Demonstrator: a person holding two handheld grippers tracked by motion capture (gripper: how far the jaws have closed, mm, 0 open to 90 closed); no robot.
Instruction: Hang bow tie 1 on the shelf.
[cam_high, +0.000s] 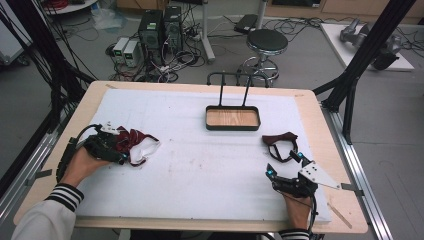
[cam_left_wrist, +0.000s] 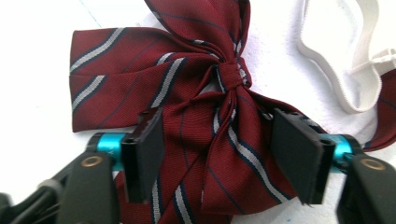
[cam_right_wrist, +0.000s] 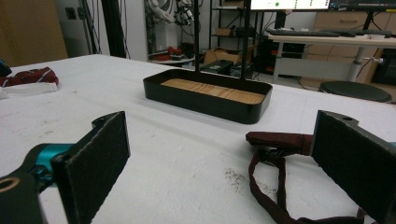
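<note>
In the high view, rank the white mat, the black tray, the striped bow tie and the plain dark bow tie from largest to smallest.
1. White mat, by far the largest.
2. Black tray.
3. Striped bow tie with its white strap, partly hidden by the left gripper.
4. Plain dark bow tie, close to the striped one, so this order is unsure.

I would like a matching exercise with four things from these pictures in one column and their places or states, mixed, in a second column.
Things:
1. striped bow tie
2. dark bow tie
3. tray
4. stool

Places or states:
A. on the floor beyond the table
B. between the open left tongs
C. empty, wooden bottom, at the far middle of the table
D. on the table just ahead of the open right tongs

Pairs: 1-B, 2-D, 3-C, 4-A
</note>
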